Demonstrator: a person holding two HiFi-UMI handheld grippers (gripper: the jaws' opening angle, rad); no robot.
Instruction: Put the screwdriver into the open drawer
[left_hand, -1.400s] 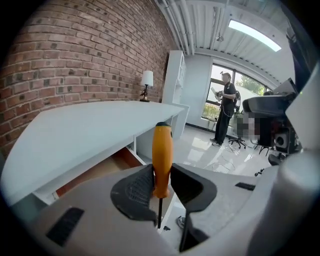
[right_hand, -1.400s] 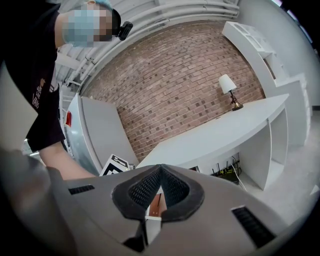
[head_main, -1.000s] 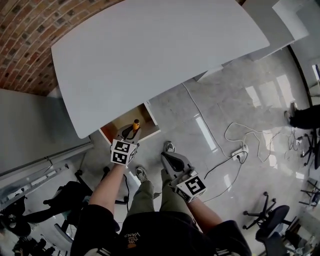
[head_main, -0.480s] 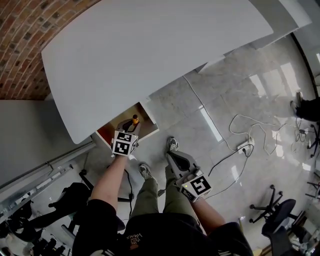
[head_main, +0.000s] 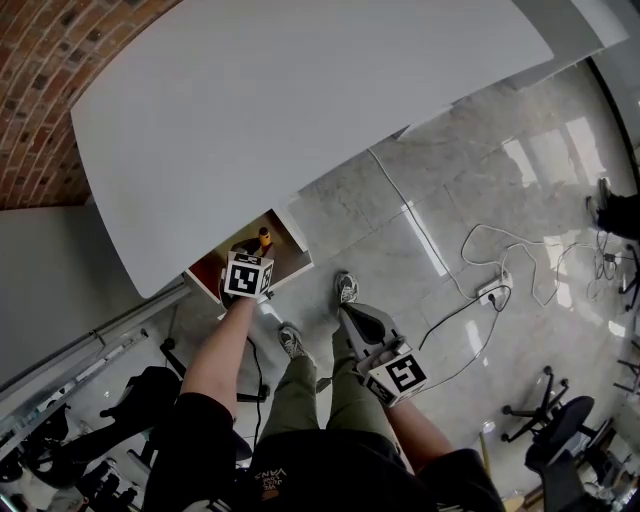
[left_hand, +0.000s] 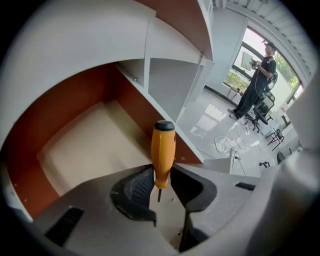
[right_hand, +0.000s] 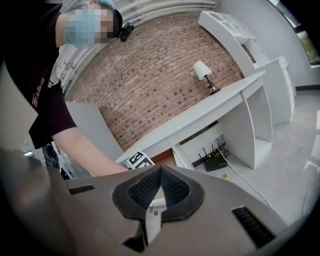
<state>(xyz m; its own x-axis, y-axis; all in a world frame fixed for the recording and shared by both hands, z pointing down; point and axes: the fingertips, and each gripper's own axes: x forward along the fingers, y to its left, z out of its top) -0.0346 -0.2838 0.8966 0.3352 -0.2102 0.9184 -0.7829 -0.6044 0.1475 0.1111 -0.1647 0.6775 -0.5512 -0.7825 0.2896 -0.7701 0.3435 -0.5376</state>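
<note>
An orange-handled screwdriver (left_hand: 163, 152) with a black cap stands between the jaws of my left gripper (left_hand: 161, 186), which is shut on the handle's lower end. It hangs over the open drawer (left_hand: 90, 145), a brown-walled box with a pale bottom. In the head view the left gripper (head_main: 250, 262) sits over the drawer (head_main: 205, 270) under the desk's front edge, and the screwdriver (head_main: 264, 239) pokes out ahead of it. My right gripper (head_main: 358, 318) hangs lower right, over the floor, shut with nothing in it; in its own view the right gripper (right_hand: 159, 176) has its tips touching.
The white desk top (head_main: 300, 100) covers the upper half of the head view, with a brick wall (head_main: 40, 90) behind. Cables and a power strip (head_main: 490, 290) lie on the tiled floor. Office chairs (head_main: 545, 430) stand at right. A person (left_hand: 256, 80) stands far off.
The left gripper with the screwdriver has moved up and a little forward, further over the open drawer. The right gripper has drifted slightly down and right.
</note>
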